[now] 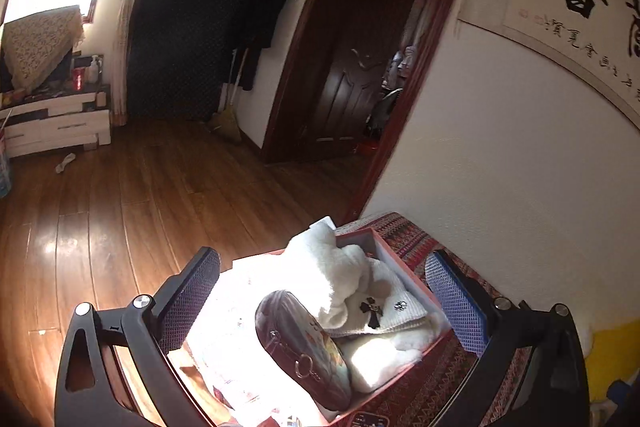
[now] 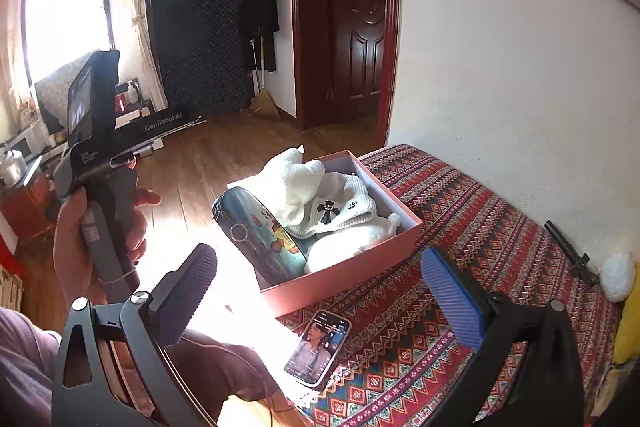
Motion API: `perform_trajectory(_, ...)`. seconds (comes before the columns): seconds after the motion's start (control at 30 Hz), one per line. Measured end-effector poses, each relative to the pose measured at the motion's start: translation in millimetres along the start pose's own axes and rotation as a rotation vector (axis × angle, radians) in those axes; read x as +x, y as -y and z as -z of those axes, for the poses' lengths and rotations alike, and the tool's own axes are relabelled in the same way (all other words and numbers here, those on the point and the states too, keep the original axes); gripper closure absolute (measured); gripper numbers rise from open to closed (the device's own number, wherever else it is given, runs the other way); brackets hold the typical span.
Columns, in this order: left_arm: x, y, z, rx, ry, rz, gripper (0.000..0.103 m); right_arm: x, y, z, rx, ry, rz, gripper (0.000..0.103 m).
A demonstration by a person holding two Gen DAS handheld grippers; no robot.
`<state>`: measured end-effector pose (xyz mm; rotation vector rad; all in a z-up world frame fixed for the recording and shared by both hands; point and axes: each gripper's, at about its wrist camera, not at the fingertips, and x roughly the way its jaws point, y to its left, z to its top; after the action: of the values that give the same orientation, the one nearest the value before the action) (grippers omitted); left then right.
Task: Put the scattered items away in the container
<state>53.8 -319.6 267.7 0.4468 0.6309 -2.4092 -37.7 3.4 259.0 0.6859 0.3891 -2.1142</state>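
Pink box (image 2: 340, 283) of items ahead of right tool (image 2: 320, 267), fingers spread wide, nothing between

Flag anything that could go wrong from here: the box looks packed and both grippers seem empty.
1. The pink box sits at the bed's edge, above the wooden floor; a nudge could tip it off.
2. The dark pouch leans on the box's near wall and the white plush bulges over the rim; either may spill.
3. The phone lies just under the open right gripper, so a low pass could knock it.
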Motion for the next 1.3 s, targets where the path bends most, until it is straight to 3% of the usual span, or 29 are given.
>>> perform_trajectory(0.13, -51, 19, 33, 0.07, 0.07, 0.137, 0.0, -26, -8, 29, -0.005, 0.0, 0.046, 0.001)
perform_trajectory(0.27, -104, 16, 102, 0.099, 0.148, 0.079, 0.0, -33, -7, 90, 0.091, -0.033, 0.076, 0.001)
perform_trajectory(0.43, -138, 11, 150, 0.228, 0.023, 0.18, 0.0, -44, 0, 167, 0.317, -0.032, 0.136, 0.001)
perform_trajectory(0.57, -176, 13, 173, 0.287, 0.035, 0.096, 0.0, -53, -11, 203, 0.419, -0.048, 0.157, 0.001)
perform_trajectory(0.7, -202, 17, 191, 0.347, 0.016, 0.066, 0.0, -80, -28, 207, 0.42, 0.007, 0.232, 0.001)
perform_trajectory(0.8, -213, 19, 199, 0.363, -0.026, 0.087, 0.0, -104, -42, 200, 0.397, 0.089, 0.225, 0.001)
perform_trajectory(0.9, -225, 20, 201, 0.373, -0.003, 0.067, 0.0, -120, -55, 192, 0.361, 0.127, 0.215, 0.001)
perform_trajectory(1.3, -245, 11, 201, 0.374, 0.04, -0.009, 0.0, -135, -81, 193, 0.325, 0.152, 0.201, 0.001)
